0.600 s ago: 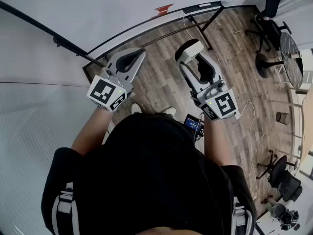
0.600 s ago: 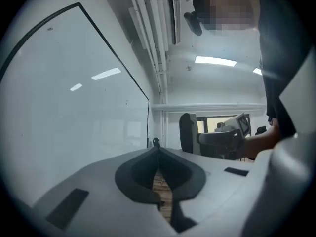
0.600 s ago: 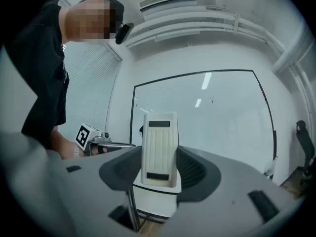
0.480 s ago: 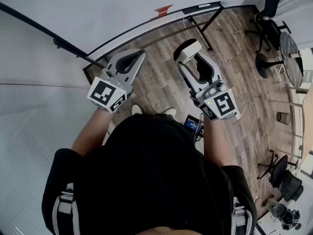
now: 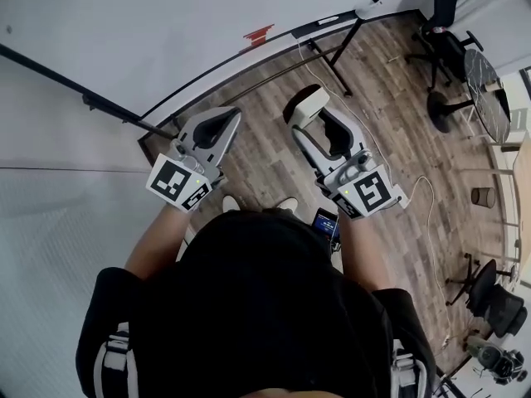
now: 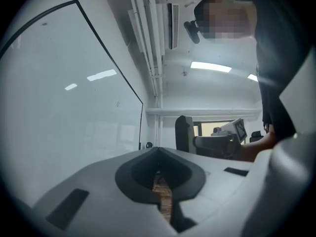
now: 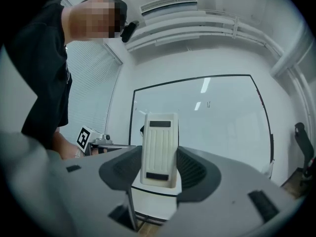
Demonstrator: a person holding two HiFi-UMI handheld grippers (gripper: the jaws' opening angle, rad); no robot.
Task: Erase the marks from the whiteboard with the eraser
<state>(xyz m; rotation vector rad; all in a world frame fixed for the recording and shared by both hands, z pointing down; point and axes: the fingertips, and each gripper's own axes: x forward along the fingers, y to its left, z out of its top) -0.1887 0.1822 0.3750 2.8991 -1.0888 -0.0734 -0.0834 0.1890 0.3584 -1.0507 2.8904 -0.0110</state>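
Right tongs (image 7: 159, 179) pinch the eraser (image 7: 159, 142), left tongs (image 6: 161, 181) pressed together, whiteboard (image 7: 222, 127) ahead, office chair (image 5: 444, 23) aside.

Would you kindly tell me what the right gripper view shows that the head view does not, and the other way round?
Only the right gripper view: the whiteboard face-on inside its black frame, a small dark mark high on it, the ribbed back of the eraser, and an air-conditioning unit overhead.
Only the head view: the marker cube on the right gripper, a white cable trailing over the wooden floor, and a small lit screen by the person's waist.
Both: the eraser clamped in the right gripper, and the left gripper.
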